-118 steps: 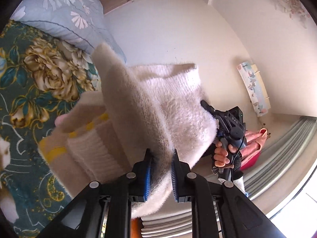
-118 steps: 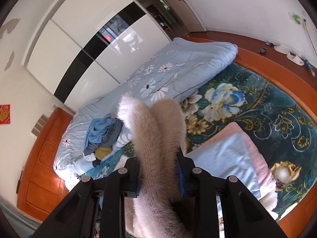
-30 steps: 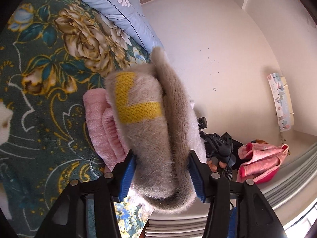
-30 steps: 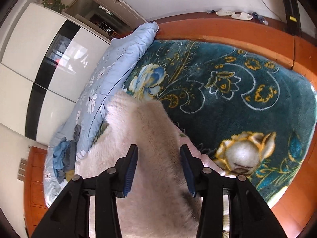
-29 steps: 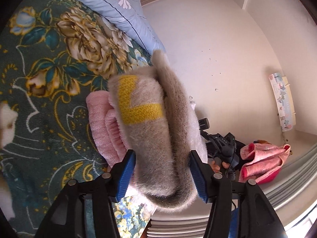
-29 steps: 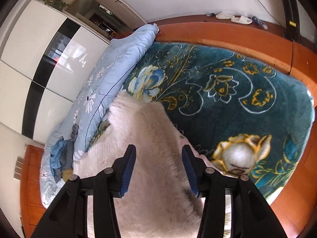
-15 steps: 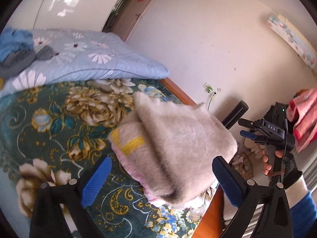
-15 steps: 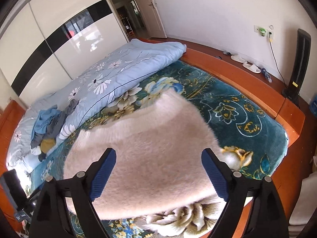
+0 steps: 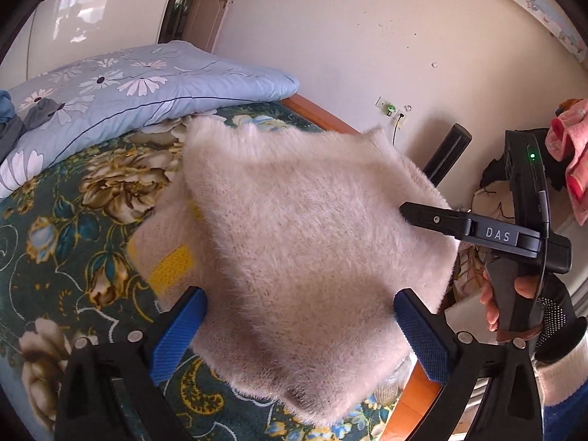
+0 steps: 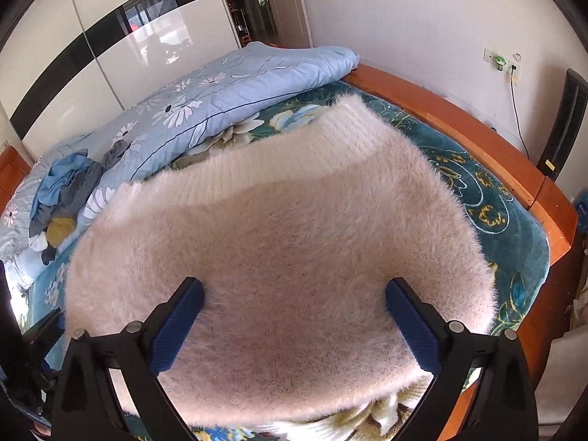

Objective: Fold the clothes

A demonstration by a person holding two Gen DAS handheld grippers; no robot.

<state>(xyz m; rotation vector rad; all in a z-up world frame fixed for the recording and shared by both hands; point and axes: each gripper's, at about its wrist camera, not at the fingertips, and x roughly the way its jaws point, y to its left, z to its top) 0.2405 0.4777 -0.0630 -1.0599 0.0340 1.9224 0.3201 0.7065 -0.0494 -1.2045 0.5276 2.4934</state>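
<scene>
A light blue flowered quilt [image 10: 235, 99] lies bunched along the far left of the bed, with a small heap of blue and grey clothes [image 10: 62, 191] on it at the far left. The dark teal floral blanket [image 10: 514, 228] covers the rest of the mattress, and the orange wooden bed frame [image 10: 459, 125] runs along the right edge. Beyond it stand a white wall with a socket [image 10: 499, 60] and a dark upright panel [image 10: 566, 128] (what it is cannot be told). A pink garment [image 9: 569, 158] hangs at the far right of the left wrist view.

The left gripper [image 9: 301, 330] is spread wide, its blue pads [image 9: 180, 330] well apart and holding nothing. The right gripper [image 10: 294, 327] is likewise spread wide and empty; in the left wrist view it shows at the right, held by a hand [image 9: 511, 301], with one black finger reaching in over the right edge of the garment.

The folded fluffy cream sweater [image 10: 279, 257] lies flat on the teal blanket near the right edge of the bed, its ribbed hem on the far side. It fills the gap between each pair of fingers in both views, lying below and ahead of them; whether any pad brushes the nap cannot be told. A yellow patch [image 9: 171, 264] shows on its near left side.
</scene>
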